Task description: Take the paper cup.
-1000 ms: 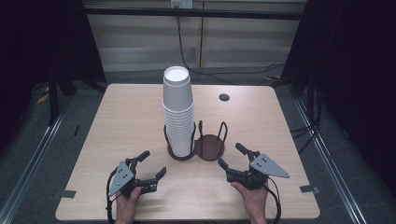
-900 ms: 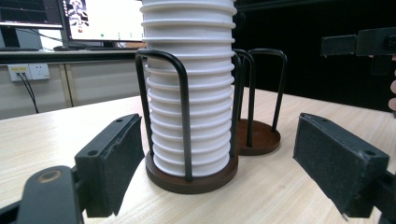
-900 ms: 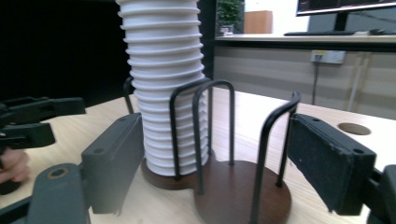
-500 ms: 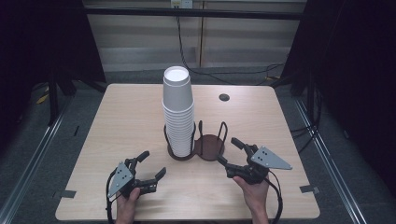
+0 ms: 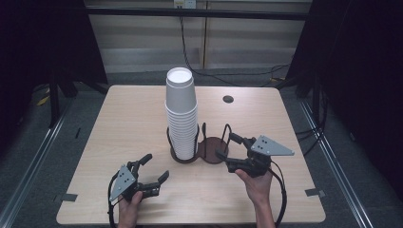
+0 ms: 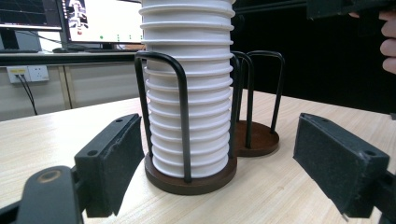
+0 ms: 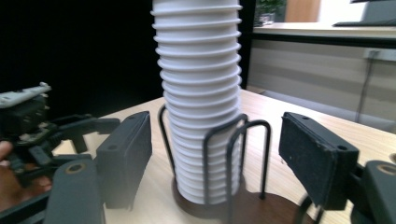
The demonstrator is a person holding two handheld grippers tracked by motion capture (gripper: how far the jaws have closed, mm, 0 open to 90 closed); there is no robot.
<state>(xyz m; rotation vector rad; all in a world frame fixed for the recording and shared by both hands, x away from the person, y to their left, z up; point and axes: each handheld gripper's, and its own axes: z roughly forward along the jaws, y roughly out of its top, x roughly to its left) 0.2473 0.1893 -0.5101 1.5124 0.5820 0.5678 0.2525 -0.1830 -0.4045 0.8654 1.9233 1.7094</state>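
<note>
- The table is light wood, with dark floor on both sides and a pale wall at the far end.
- A tall stack of white cups stands upright at the table's middle, seated in the left ring of a dark holder. The stack rises well above the holder's black wire loops.
- The holder has two round brown bases side by side; the right base is bare, with its own wire loops standing around it.
- The right gripper sits just right of the holder, held by a hand coming in from the near edge. Its jaws stand wide apart, grasping nothing, with the tips close to the bare right base. In the right gripper view the stack and wire loops fall between its two black pads.
- The left gripper hovers near the table's near-left part, well apart from the holder, held by the other hand. Its jaws are also spread, with nothing between them. In the left gripper view the stack stands ahead between the pads, beyond their reach.
- A grey three-cornered plate tops each gripper, and a black cable trails from each toward the near edge.
- A small dark round spot lies on the table's far side, right of the stack.
</note>
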